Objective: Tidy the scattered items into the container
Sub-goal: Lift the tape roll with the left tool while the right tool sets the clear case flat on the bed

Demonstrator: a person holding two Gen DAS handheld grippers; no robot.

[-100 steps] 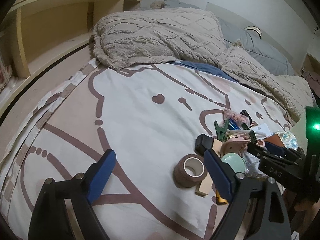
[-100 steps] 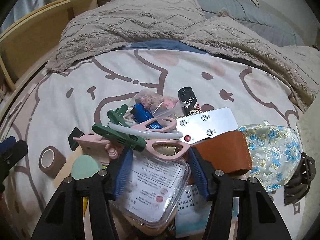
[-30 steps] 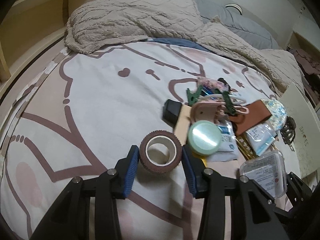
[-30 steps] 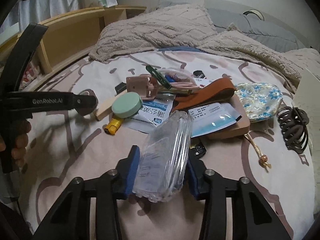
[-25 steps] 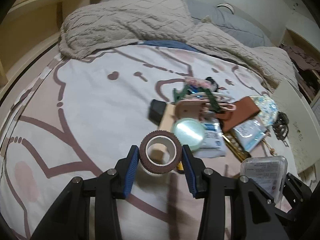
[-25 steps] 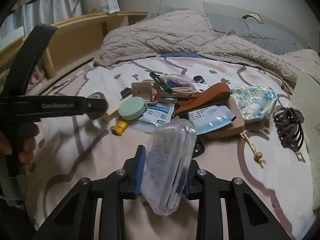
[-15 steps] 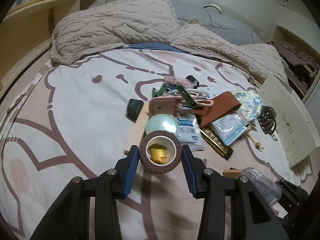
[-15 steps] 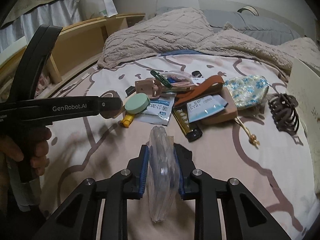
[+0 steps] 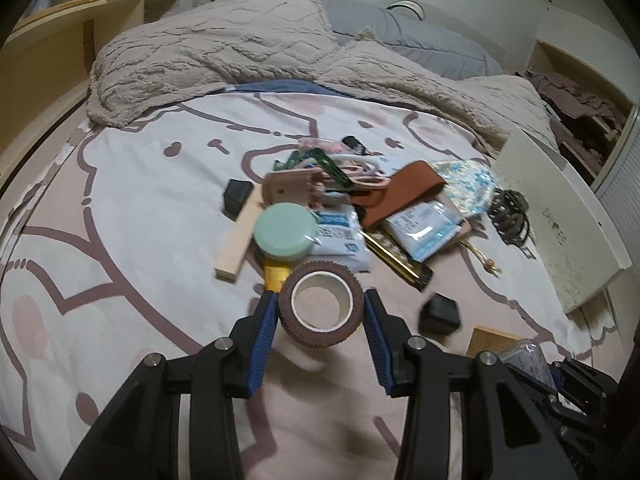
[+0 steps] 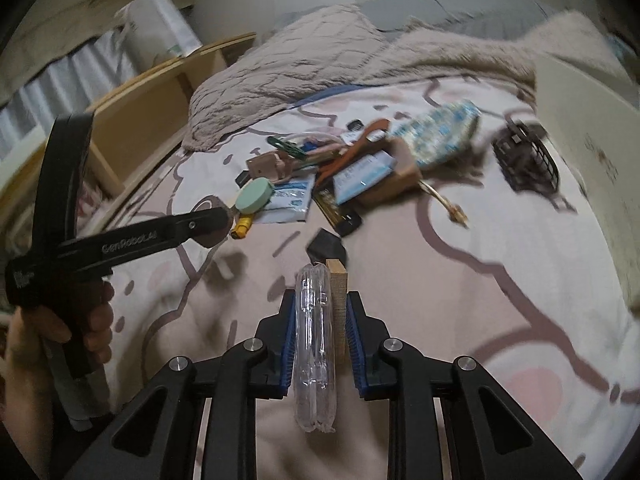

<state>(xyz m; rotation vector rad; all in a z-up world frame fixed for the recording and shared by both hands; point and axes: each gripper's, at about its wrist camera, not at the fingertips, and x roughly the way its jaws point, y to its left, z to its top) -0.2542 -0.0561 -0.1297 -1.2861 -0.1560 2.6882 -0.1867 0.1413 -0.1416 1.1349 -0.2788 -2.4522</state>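
clutter pile (image 9: pixel 360 208) ahead, bare bedspread (image 9: pixel 120 200) left

a pale pink and white bedsheet printed with brown cartoon outlines (image 9: pixel 152 184) is spread across the bed. at its far end a beige textured fleece blanket (image 9: pixel 224 52) is bunched, with a strip of blue fabric (image 9: pixel 280 87) showing beneath its edge and grey pillows (image 9: pixel 420 42) set behind it. a light wooden shelf unit (image 9: pixel 60 48) is seen along the left side, and a white plastic bag (image 10: pixel 160 26) is stood on it.
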